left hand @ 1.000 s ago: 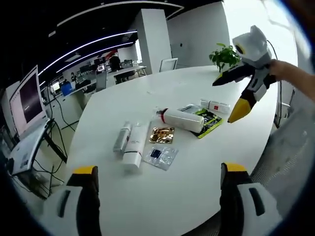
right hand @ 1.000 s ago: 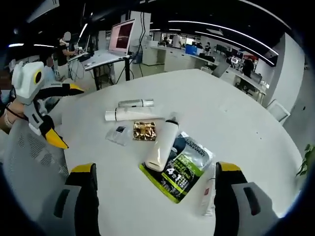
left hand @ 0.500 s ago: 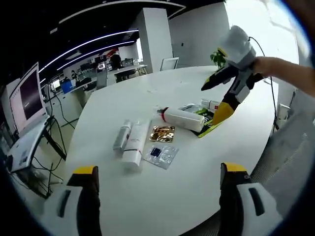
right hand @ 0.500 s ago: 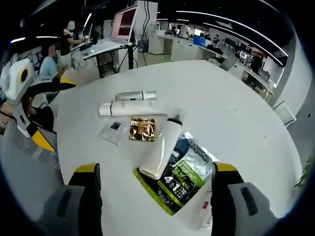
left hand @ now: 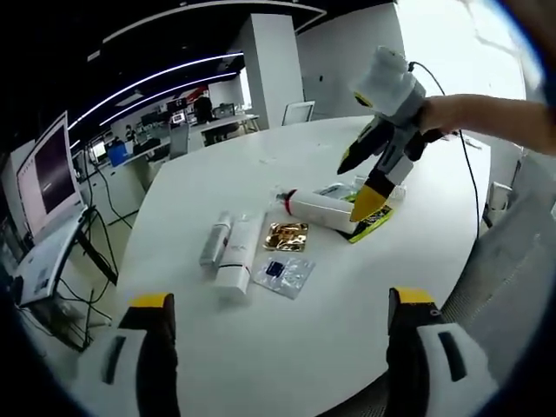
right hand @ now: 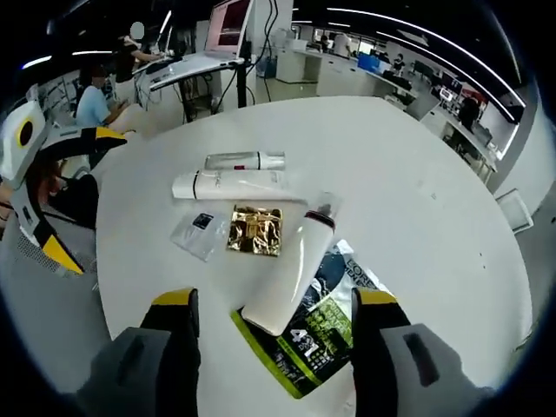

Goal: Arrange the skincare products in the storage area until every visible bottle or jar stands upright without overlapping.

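Skincare items lie flat on a white round table (left hand: pixel 217 174). A white bottle (left hand: pixel 323 210) with a dark cap rests partly on a green pouch (left hand: pixel 375 219). Beside them lie a gold sachet (left hand: pixel 287 236), a clear sachet (left hand: pixel 281 274), a long white tube (left hand: pixel 236 259) and a smaller silvery tube (left hand: pixel 215 241). My right gripper (left hand: pixel 358 184) hangs open just above the bottle's base end. In the right gripper view the bottle (right hand: pixel 287 274) lies between its open jaws (right hand: pixel 274 334). My left gripper (left hand: pixel 282 347) is open over the near table edge, holding nothing.
A small white tube (left hand: pixel 388 186) lies behind the pouch, half hidden by the right gripper. The left gripper (right hand: pixel 80 195) shows beyond the table edge. Office desks, a monitor (right hand: pixel 228 22) and a seated person (right hand: pixel 87 104) are beyond the table. A mesh chair (right hand: pixel 39 252) stands by it.
My right gripper has come down and in toward the white bottle, and its jaws have narrowed slightly. The left gripper and the products have not moved.
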The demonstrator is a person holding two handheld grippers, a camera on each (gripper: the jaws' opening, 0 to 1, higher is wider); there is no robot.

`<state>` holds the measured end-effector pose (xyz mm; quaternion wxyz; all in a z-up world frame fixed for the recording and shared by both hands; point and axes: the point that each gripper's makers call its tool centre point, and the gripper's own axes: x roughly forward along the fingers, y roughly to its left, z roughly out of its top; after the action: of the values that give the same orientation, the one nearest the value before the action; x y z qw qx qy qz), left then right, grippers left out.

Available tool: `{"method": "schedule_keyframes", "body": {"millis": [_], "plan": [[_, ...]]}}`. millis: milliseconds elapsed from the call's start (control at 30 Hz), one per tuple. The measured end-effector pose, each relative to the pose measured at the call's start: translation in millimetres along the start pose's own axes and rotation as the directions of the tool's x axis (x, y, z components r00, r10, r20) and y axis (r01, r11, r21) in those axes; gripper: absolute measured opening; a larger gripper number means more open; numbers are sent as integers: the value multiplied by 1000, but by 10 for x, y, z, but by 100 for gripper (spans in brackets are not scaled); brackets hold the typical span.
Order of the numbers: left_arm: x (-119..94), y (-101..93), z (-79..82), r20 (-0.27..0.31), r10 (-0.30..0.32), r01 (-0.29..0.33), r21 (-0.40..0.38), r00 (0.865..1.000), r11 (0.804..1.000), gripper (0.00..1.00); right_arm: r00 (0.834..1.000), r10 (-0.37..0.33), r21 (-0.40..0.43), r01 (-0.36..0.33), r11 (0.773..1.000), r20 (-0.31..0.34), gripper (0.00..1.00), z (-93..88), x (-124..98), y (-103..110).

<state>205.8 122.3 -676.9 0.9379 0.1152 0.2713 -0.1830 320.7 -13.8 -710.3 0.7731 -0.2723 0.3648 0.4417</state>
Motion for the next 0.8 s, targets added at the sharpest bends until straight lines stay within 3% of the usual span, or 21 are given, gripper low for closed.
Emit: {"method": "schedule_keyframes", "body": {"millis": [400,533,800], "plan": [[5,-34,-6,-2,-18,18,15,1000,1000,96,997,16,18,-14,1000,-72,56,-71,180,-11],[6,-33,-10,-6,-16,16,20,1000,1000,96,995,36,46,-32,998,-98,55,-73,265,6],[0,-35,-1,0,-19,19,11,1000,1000,96,984,29,15,-27,1000,-178,52,-57,392,-8]]}}
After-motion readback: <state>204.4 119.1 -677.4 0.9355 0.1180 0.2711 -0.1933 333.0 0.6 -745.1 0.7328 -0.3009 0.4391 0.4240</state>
